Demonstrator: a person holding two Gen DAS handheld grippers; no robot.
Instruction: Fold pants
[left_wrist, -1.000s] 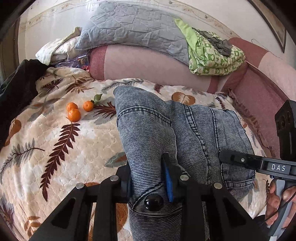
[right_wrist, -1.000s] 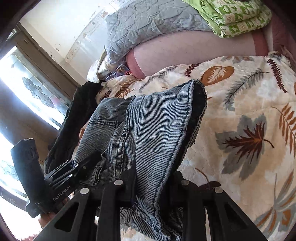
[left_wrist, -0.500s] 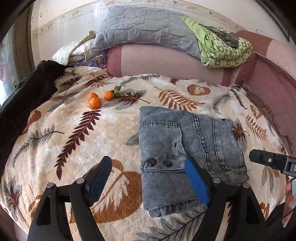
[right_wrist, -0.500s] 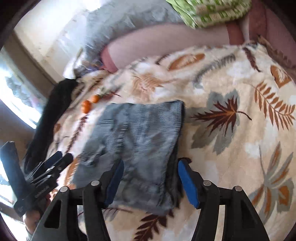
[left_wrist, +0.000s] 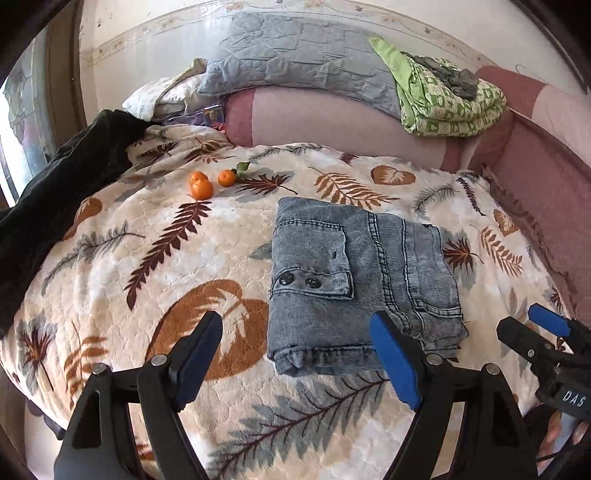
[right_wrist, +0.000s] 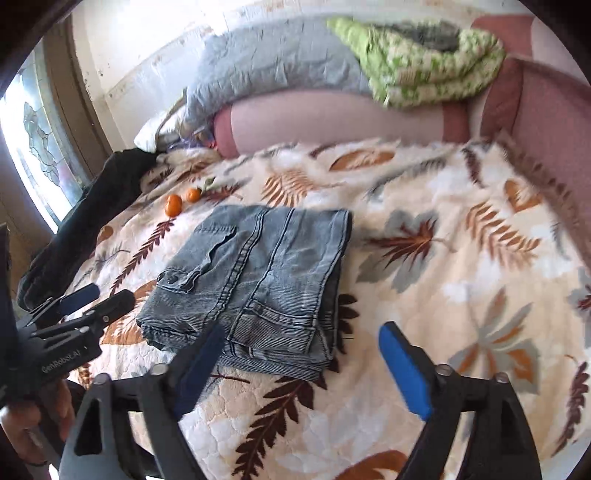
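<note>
The grey-blue denim pants (left_wrist: 362, 280) lie folded into a flat rectangle on the leaf-print blanket (left_wrist: 147, 266), pocket flap with two dark buttons facing up. They also show in the right wrist view (right_wrist: 258, 280). My left gripper (left_wrist: 295, 354) is open and empty, held above the blanket just before the pants' near edge. My right gripper (right_wrist: 299, 365) is open and empty, held near the pants' near right corner. Each gripper shows in the other's view: the right one (left_wrist: 532, 332), the left one (right_wrist: 96, 295).
Three small oranges (left_wrist: 207, 184) lie on the blanket beyond the pants to the left. A black garment (left_wrist: 55, 192) drapes the left edge. A pink sofa back (left_wrist: 314, 122) carries a grey quilt (left_wrist: 295, 62) and a folded green blanket (left_wrist: 450, 107).
A second ago both grippers were shut on the lifted pants. They laid the pants down folded, opened, and have since drawn back toward me.
</note>
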